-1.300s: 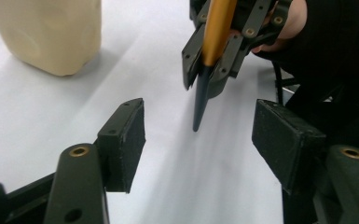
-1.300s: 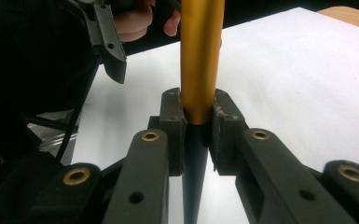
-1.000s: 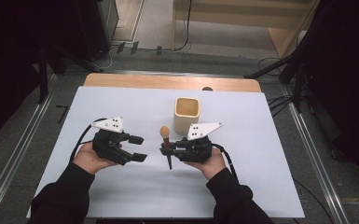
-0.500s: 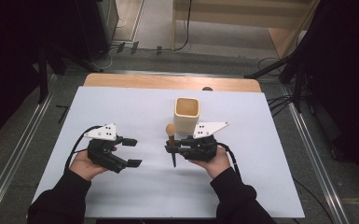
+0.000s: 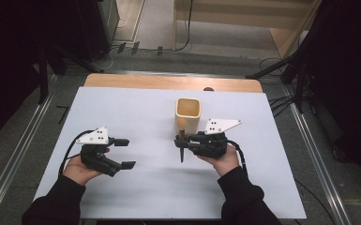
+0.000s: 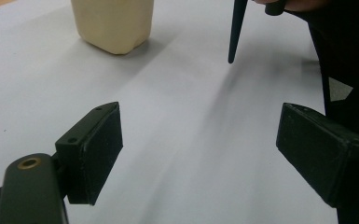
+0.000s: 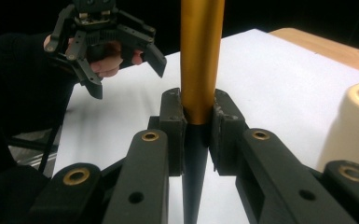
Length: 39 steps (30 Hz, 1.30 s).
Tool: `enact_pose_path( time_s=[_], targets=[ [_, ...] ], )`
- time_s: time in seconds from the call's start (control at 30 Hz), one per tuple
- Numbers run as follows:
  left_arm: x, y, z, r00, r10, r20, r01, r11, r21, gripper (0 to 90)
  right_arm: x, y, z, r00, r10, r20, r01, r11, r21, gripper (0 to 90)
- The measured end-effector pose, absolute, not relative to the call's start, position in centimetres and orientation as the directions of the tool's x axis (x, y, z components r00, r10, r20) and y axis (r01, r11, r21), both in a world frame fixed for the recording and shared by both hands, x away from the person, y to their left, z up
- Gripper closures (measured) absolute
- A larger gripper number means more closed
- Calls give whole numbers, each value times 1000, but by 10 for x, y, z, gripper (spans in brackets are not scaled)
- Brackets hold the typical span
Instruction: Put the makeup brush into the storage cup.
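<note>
Our right tool [image 5: 184, 140] is clamped on a slim brush with a golden wooden handle and dark pointed tip [image 5: 182, 149], held upright just beside the cream square ceramic cup [image 5: 188, 115]. Our left tool [image 5: 123, 153], jaws just opened wide with nothing between, hovers over the white surface [image 5: 140, 112].

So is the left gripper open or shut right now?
Open. The left gripper has just been opening; its pads stand wide apart over the white table, nothing between them.

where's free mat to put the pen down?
Bare white mat left of the beige cup, and between the open left hand-held gripper and the pen. Near edge also bare. Crowded where the right hand-held gripper holds the pen beside the cup.
</note>
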<state>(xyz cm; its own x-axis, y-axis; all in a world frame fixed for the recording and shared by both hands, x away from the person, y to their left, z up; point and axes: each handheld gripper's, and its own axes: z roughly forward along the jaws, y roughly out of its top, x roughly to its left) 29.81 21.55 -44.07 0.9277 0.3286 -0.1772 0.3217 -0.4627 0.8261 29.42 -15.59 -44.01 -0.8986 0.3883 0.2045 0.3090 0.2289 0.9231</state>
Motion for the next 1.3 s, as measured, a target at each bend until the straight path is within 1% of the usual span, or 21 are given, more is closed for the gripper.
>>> enact_pose_path(
  time_s=[0.5, 0.77, 0.87, 0.97, 1.3],
  targets=[
    [295, 235, -441, 913, 368, -176, 335, -430, 839, 148, 296, -179, -431, -876, 442, 194, 304, 193, 933, 787],
    [298, 237, -443, 909, 378, -175, 341, -434, 834, 144, 302, -189, -426, -856, 475, 203, 313, 165, 935, 787],
    [297, 237, -443, 909, 380, -171, 338, -434, 835, 143, 305, -188, -420, -856, 481, 188, 305, 178, 935, 787],
    [298, 238, -443, 907, 383, -172, 341, -431, 836, 143, 310, -190, -405, -859, 486, 161, 281, 184, 942, 787],
    [298, 238, -444, 906, 381, -183, 348, -427, 835, 143, 330, -198, -377, -838, 525, 148, 275, 172, 946, 787]
  ],
)
